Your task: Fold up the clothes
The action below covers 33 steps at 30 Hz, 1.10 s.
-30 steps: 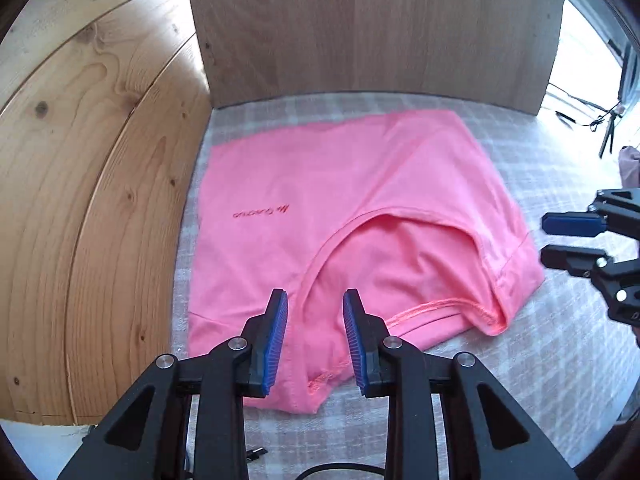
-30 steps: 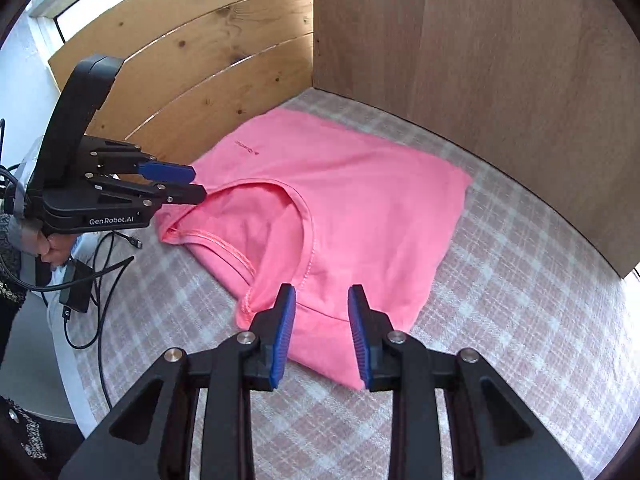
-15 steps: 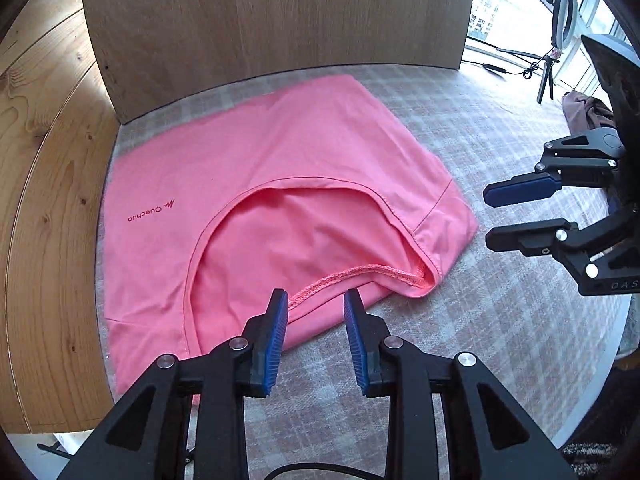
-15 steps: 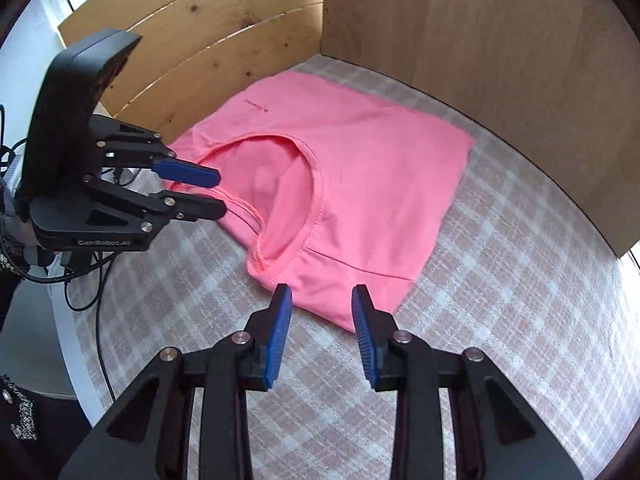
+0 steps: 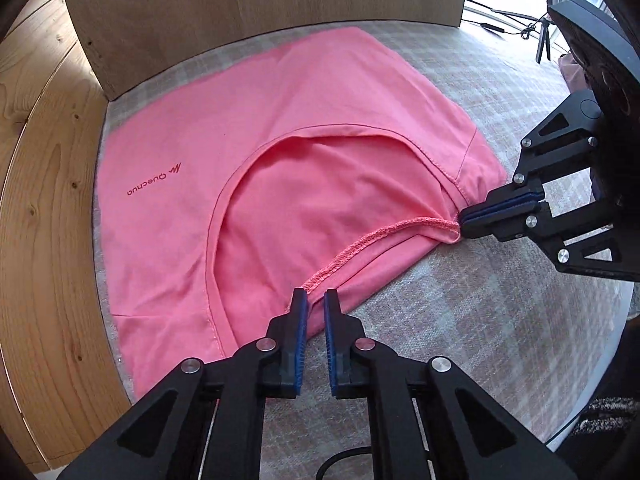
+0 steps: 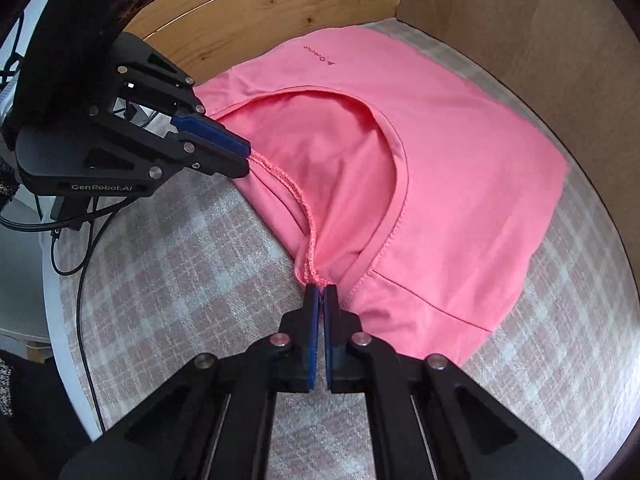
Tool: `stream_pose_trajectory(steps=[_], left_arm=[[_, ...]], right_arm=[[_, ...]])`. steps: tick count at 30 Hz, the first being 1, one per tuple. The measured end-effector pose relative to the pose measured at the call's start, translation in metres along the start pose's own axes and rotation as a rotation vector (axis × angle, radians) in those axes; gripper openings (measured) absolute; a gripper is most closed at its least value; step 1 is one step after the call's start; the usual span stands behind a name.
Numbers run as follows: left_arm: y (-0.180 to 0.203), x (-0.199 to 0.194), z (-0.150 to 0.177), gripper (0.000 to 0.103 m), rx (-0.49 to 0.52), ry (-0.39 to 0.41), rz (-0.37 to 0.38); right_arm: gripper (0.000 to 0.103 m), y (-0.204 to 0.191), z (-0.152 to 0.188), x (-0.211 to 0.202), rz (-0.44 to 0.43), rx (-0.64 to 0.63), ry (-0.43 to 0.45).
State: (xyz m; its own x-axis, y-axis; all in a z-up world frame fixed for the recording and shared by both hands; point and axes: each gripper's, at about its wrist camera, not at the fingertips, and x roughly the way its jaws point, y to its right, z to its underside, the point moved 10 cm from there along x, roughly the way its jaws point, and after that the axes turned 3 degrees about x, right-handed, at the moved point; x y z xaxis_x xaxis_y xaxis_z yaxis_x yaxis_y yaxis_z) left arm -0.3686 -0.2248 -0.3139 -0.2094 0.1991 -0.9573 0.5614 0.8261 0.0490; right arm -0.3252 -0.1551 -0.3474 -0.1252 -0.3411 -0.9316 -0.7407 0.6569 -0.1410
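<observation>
Both grippers, left point(image 5: 315, 300) and right point(image 6: 321, 293), pinch the pink T-shirt point(image 5: 280, 168) at its neckline; neck opening faces them, hem toward the back panel point(image 5: 260, 0).

Both grippers now sit at the shirt's point(image 5: 304, 128) near edge instead of hovering back from it with their jaws wide apart. The right gripper point(image 6: 321, 292) is pinched tight on the stitched hem point(image 6: 298, 196), no longer spread. The left gripper point(image 5: 315, 300) has narrowed around the hem's other end, and the hem between them is pulled straighter.
</observation>
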Motion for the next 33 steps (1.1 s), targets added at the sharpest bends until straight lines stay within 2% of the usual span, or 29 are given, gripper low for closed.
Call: stream_pose_trajectory(steps=[1,5,8,9,10,13,16,19,20,22,24,27,29,31,33], left_arm=[[-0.002,-0.001,0.001,0.002,-0.006,-0.001,0.004],[-0.003,-0.002,0.005,0.002,-0.004,-0.008,0.016],[-0.002,-0.005,0.005,0.002,0.006,-0.015,0.014],[-0.001,-0.008,0.004,0.002,0.007,-0.016,0.013],[0.001,-0.013,0.002,0.003,0.010,-0.006,0.010],[0.011,-0.031,-0.015,0.003,0.013,0.066,0.032],[0.019,-0.030,-0.036,0.006,0.018,0.102,0.051],[0.027,-0.007,-0.043,0.006,0.025,0.060,0.089],[0.030,0.000,-0.040,0.006,0.041,0.046,0.086],[0.034,0.009,-0.027,0.007,0.072,0.013,0.086],[0.035,0.013,-0.016,0.009,0.085,-0.002,0.083],[0.029,0.016,-0.017,0.009,0.027,0.043,0.110],[0.025,0.021,-0.022,0.009,-0.017,0.072,0.124],[0.028,0.031,-0.025,0.007,0.002,0.073,0.120],[0.034,0.041,-0.020,0.018,0.058,0.055,0.094]], right_arm=[[0.002,0.004,-0.002,-0.005,-0.008,0.017,0.009],[0.002,0.017,-0.011,-0.025,-0.127,0.138,0.060],[0.003,0.015,-0.007,-0.016,-0.097,0.095,0.007],[0.007,0.012,-0.006,-0.014,-0.095,0.080,-0.016],[0.009,0.009,-0.008,-0.016,-0.120,0.083,-0.012],[0.014,0.013,-0.025,-0.030,-0.181,0.168,0.089],[0.014,0.035,-0.034,-0.018,-0.121,0.260,0.137],[0.014,0.045,-0.040,0.013,-0.111,0.301,0.081],[0.006,0.047,-0.037,0.013,-0.086,0.285,0.061],[0.004,0.052,-0.031,0.014,-0.043,0.256,0.024],[0.008,0.053,-0.029,0.000,-0.089,0.268,0.036],[0.012,0.059,-0.042,-0.015,-0.145,0.327,0.130],[0.012,0.059,-0.048,-0.005,-0.134,0.336,0.120],[0.012,0.056,-0.047,0.007,-0.107,0.315,0.083],[0.012,0.052,-0.044,0.011,-0.087,0.290,0.062]])
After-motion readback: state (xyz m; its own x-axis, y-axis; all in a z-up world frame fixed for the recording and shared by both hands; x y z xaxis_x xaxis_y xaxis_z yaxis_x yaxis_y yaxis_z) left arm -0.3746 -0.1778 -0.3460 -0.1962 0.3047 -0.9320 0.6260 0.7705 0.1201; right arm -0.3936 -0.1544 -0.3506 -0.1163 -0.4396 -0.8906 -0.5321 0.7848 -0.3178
